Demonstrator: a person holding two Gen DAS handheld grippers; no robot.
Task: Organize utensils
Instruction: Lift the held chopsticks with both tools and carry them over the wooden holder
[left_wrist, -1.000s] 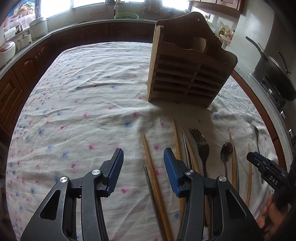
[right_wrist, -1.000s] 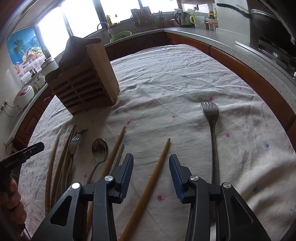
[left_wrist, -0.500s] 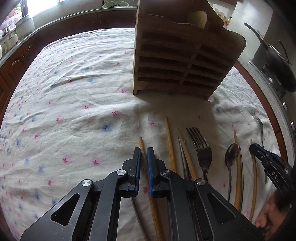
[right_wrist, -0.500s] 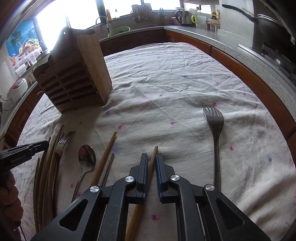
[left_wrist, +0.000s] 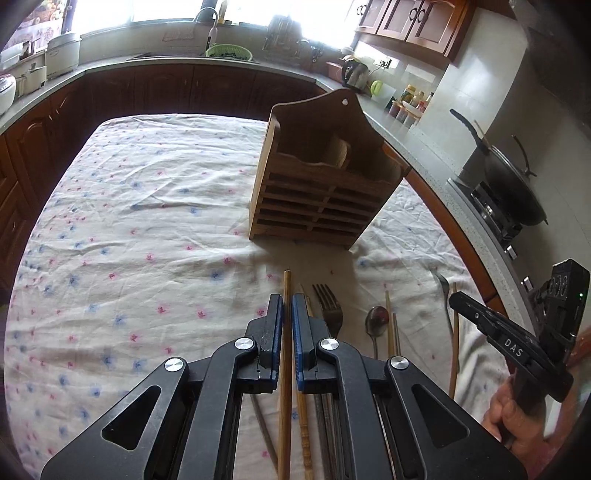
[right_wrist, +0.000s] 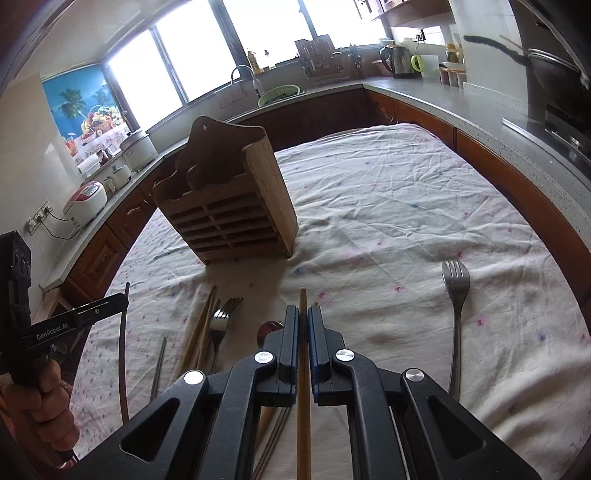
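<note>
1. The right gripper (right_wrist: 303, 314) is closed on a wooden chopstick (right_wrist: 303, 398), which sticks out past the fingertips.
2. A wooden utensil holder (right_wrist: 236, 206) stands upright on the flowered tablecloth (right_wrist: 388, 206).
3. A lone fork (right_wrist: 456, 291) lies to the right.
4. The left gripper (right_wrist: 110, 304) appears at the left edge.

Daylight enters through the windows (right_wrist: 192, 70), which are overexposed. The tablecloth (left_wrist: 147, 206) is evenly lit; the wooden holder (left_wrist: 321, 192) casts a soft shadow. Fisheye bending and dark vignetting mark the edges.

table (right_wrist: 424, 192): floral cloth | wooden caddy (right_wrist: 229, 210) upright | fork (right_wrist: 456, 291) | spoon (left_wrist: 376, 317)
</note>
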